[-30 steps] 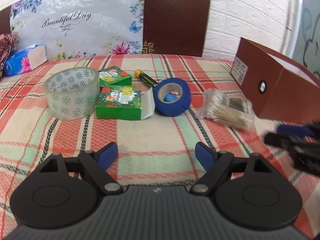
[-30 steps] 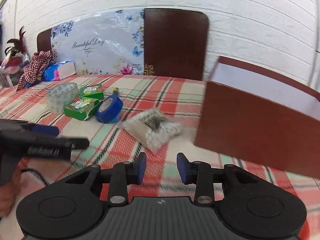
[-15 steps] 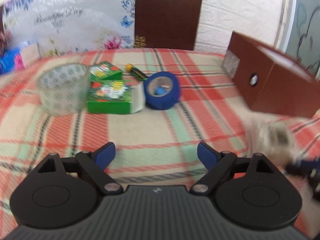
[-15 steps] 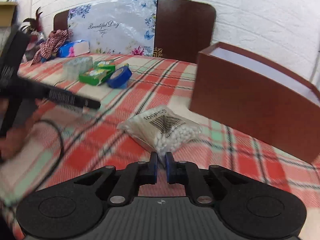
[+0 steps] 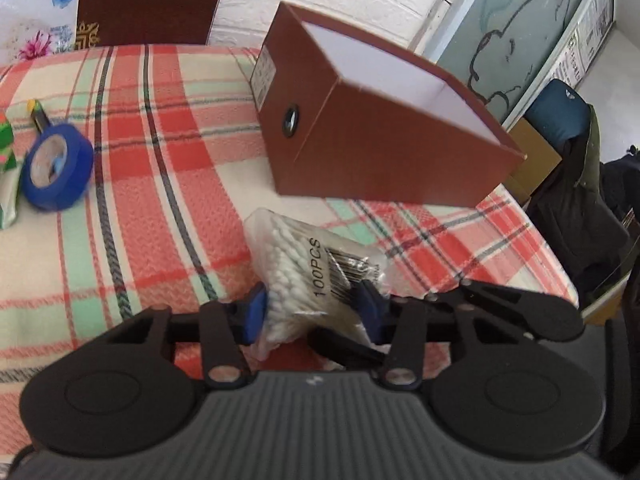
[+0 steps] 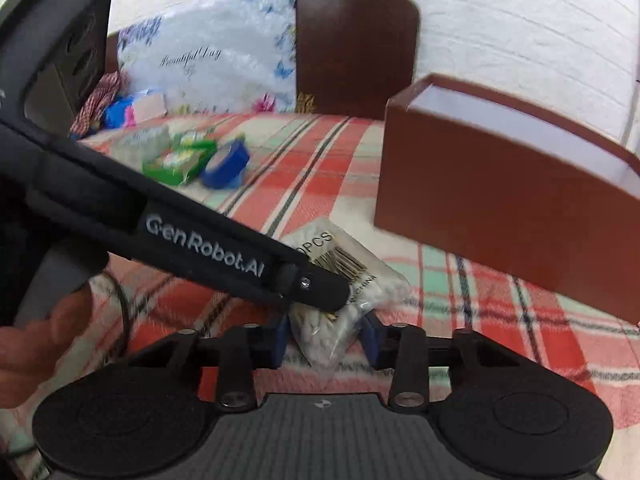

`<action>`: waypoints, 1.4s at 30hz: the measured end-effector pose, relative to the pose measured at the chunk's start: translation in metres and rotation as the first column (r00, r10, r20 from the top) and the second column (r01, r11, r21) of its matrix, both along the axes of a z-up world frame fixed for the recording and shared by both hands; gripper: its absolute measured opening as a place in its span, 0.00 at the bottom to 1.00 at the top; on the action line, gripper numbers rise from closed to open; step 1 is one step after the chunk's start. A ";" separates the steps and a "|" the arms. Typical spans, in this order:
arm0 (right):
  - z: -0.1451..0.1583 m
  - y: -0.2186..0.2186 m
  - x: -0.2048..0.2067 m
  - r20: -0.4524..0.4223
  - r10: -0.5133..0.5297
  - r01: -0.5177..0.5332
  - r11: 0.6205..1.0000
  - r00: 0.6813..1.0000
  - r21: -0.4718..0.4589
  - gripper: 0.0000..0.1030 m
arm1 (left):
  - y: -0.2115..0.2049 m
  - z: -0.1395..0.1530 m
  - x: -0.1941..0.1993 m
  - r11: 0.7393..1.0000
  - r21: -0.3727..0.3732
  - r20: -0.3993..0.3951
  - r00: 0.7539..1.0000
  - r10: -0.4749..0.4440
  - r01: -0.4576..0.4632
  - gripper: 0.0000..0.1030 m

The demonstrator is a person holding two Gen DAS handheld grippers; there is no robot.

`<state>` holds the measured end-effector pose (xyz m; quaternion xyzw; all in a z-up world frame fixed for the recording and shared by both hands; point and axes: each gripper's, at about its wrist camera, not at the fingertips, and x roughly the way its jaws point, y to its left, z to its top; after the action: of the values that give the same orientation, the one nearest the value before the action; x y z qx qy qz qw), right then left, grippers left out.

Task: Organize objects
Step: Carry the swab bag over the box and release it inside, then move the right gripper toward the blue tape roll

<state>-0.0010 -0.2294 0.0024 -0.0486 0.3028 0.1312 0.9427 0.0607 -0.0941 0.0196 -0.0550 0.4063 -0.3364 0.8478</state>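
A clear bag of cotton swabs (image 5: 316, 272) lies between the blue pads of my left gripper (image 5: 313, 310), just in front of the brown open box (image 5: 384, 152). The left jaws are closing and the pads press on the bag's sides. The same bag (image 6: 376, 288) also sits between the pads of my right gripper (image 6: 326, 334), whose jaws are opening and stand a little off it. One left finger (image 6: 312, 284) crosses over the bag from the upper left. A right finger (image 5: 520, 308) reaches in from the right.
A blue tape roll (image 6: 226, 164), green boxes (image 6: 176, 160) and a clear tape roll (image 6: 140, 144) sit far left on the plaid cloth (image 5: 160, 200). A marker (image 5: 38, 114) lies behind the blue roll. A person's hand (image 6: 32, 344) holds the left gripper. The table edge (image 5: 560, 280) falls away right.
My left gripper swung right, away from the tape rolls, and closed around the swab bag. My right gripper, pinching the bag's near edge half a second ago, has spread its jaws.
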 end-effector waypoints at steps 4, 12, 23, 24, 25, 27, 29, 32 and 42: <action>0.042 -0.009 -0.018 0.240 -0.007 0.010 1.000 0.971 -0.014 0.35 | -0.005 0.062 -0.005 0.996 -0.067 0.165 0.986 -0.039 0.050 0.44; 0.068 -0.063 0.041 0.368 -0.153 0.169 0.986 0.917 -0.011 0.38 | -0.095 0.100 0.047 0.995 -0.020 0.325 0.942 -0.082 0.093 0.44; 0.033 -0.118 0.094 0.304 -0.323 0.306 0.946 0.896 0.102 0.69 | -0.167 0.056 0.115 0.993 0.115 0.319 0.948 -0.008 -0.030 0.61; 0.031 -0.121 0.093 0.288 -0.333 0.305 0.942 0.898 0.139 0.69 | -0.166 0.057 0.112 0.993 0.115 0.332 0.943 -0.011 -0.029 0.62; 0.030 -0.126 0.093 0.273 -0.340 0.306 0.938 0.900 0.162 0.69 | -0.166 0.057 0.111 0.992 0.121 0.337 0.941 -0.016 -0.027 0.62; 0.032 -0.124 0.088 0.290 -0.341 0.310 0.939 0.894 0.147 0.69 | -0.164 0.059 0.107 0.992 0.123 0.336 0.942 -0.019 -0.024 0.62; 0.038 -0.116 0.075 0.320 -0.341 0.316 0.940 0.884 0.129 0.69 | -0.158 0.064 0.100 0.994 0.101 0.335 0.942 -0.006 -0.029 0.62; 0.042 -0.109 0.055 0.353 -0.354 0.321 0.935 0.866 0.150 0.69 | -0.144 0.077 0.080 0.998 0.058 0.347 0.938 0.005 -0.027 0.62; 0.025 -0.052 -0.023 0.298 -0.278 0.227 0.954 0.913 0.195 0.70 | -0.056 0.066 0.000 0.996 0.019 0.320 0.944 0.078 -0.088 0.65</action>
<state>-0.0236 -0.2817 0.0275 0.0443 0.1371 0.0215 0.9893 0.0608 -0.1498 0.0852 -0.0028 0.2671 -0.2980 0.9164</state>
